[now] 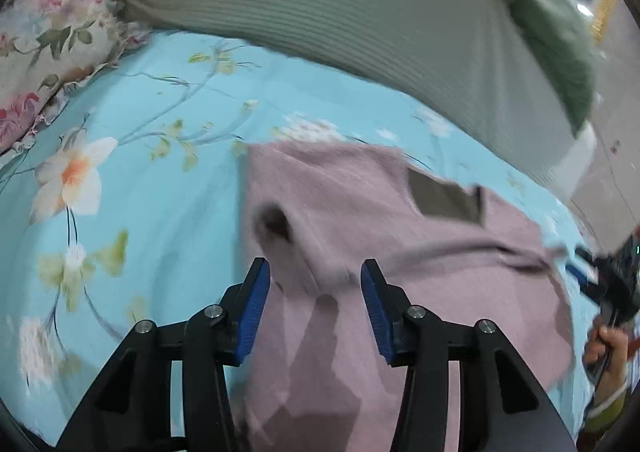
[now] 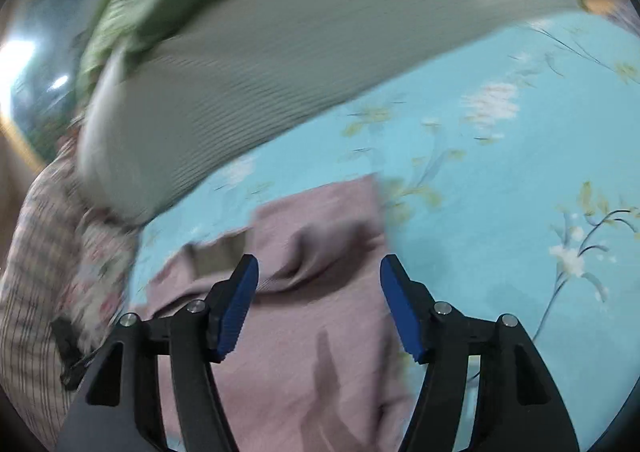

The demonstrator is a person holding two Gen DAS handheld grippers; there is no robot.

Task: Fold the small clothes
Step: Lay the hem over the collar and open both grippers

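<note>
A small mauve-pink garment (image 1: 400, 252) with a dark grey-brown patch (image 1: 448, 197) lies rumpled on the light blue floral bedsheet (image 1: 160, 179). My left gripper (image 1: 315, 280) is open and empty, just above the garment's raised fold. In the right wrist view the same garment (image 2: 320, 292) lies below my right gripper (image 2: 319, 276), which is open and empty over its creased middle; the patch (image 2: 218, 254) shows left of the left finger. The right gripper and the hand holding it appear at the right edge of the left view (image 1: 612, 292). Both views are motion-blurred.
A grey-beige ribbed quilt (image 1: 360, 31) lies along the far side, with a green cloth (image 1: 540, 11) on it. A floral pillow (image 1: 48, 35) sits at the far left. Checked and floral fabrics (image 2: 44, 272) lie at the left of the right view.
</note>
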